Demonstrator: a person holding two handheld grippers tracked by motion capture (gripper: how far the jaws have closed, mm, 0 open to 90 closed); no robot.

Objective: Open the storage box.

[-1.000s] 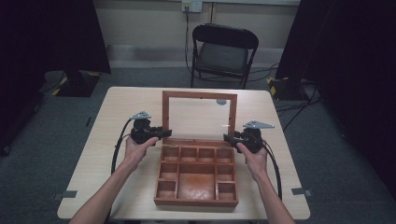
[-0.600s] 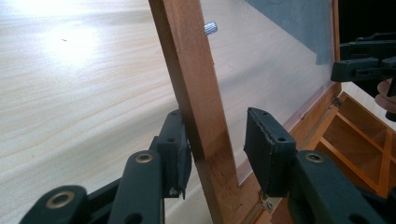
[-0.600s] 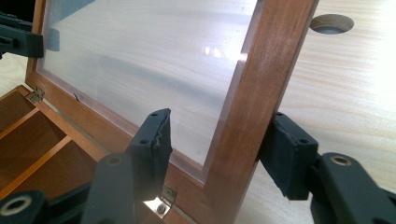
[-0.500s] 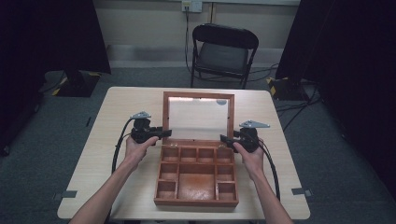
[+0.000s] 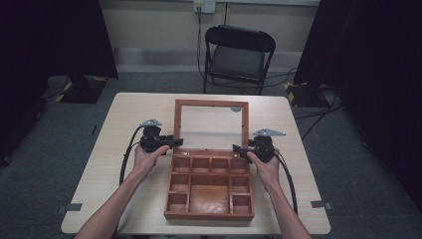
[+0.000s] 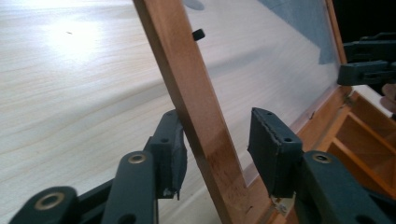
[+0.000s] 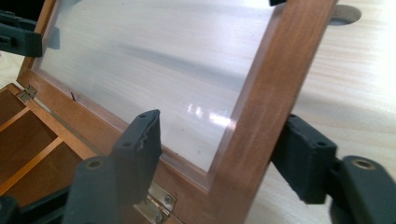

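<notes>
We have the box lid point(image 5: 211, 124) upright, its side rails between both slackened claws, left point(image 6: 217, 149) and right point(image 7: 219, 154), jaws just opened, gripping nothing.

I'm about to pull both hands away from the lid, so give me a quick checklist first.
1. Lid fully open, glass panel raised behind the box: ok.
2. Left hand-held gripper released: ok; jaws have just been opening, one pad near the frame, contact cannot tell.
3. Right hand-held gripper released: ok; jaws have just been opening, gaps on both sides of the frame.
4. Lid stays up unaided: cannot tell.
5. Hinges intact: ok.
6. Compartments empty: ok.
</notes>
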